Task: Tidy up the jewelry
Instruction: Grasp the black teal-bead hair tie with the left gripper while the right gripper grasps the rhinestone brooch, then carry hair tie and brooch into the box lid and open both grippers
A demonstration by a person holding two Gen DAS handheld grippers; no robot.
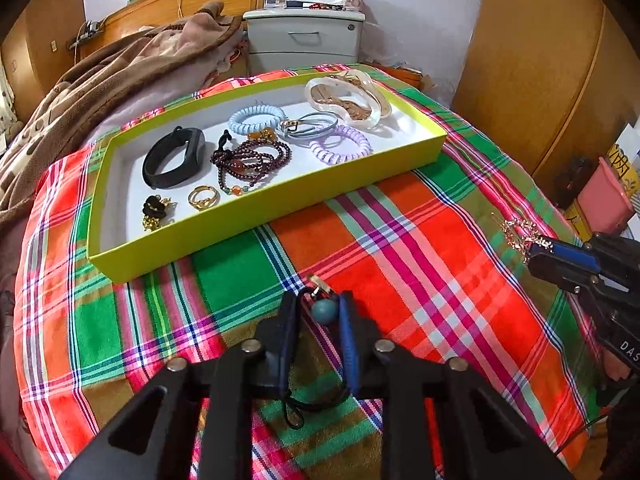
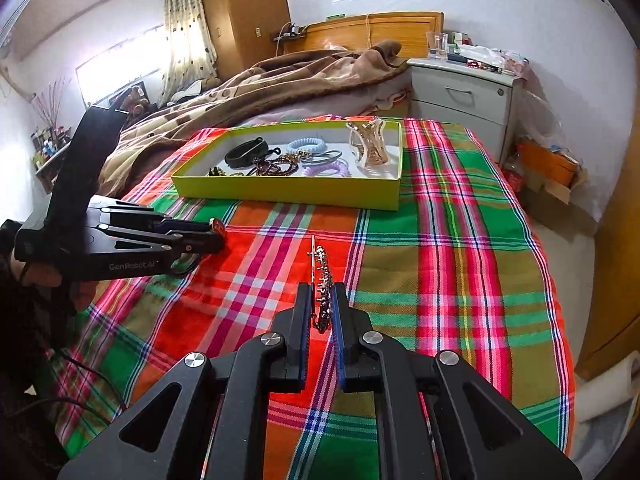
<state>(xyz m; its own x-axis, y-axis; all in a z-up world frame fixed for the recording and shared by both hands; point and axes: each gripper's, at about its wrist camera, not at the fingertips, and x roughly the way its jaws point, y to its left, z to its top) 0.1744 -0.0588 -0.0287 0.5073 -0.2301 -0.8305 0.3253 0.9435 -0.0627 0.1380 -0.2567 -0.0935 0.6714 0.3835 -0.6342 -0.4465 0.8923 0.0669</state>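
A yellow-green box tray [image 1: 256, 216] lies on the plaid cloth and holds a black band [image 1: 174, 157], dark bead bracelets [image 1: 250, 160], coil hair ties [image 1: 340, 145], a gold ring [image 1: 203, 196] and a clear hair claw [image 1: 348, 98]. My left gripper [image 1: 318, 310] is shut on a black cord with a teal bead [image 1: 325, 311], just above the cloth in front of the tray. My right gripper [image 2: 321, 308] is shut on a gold jewelled hair pin [image 2: 322, 276], held above the cloth to the right of the left gripper [image 2: 212, 232]. The tray [image 2: 288, 194] lies beyond both.
A plaid cloth [image 1: 420, 248] covers the bed end. A brown blanket [image 1: 100, 80] is heaped behind the tray. A grey nightstand [image 1: 304, 40] stands at the back, wooden wardrobes [image 1: 540, 60] on the right, and a pink bin [image 1: 604, 200] at the right edge.
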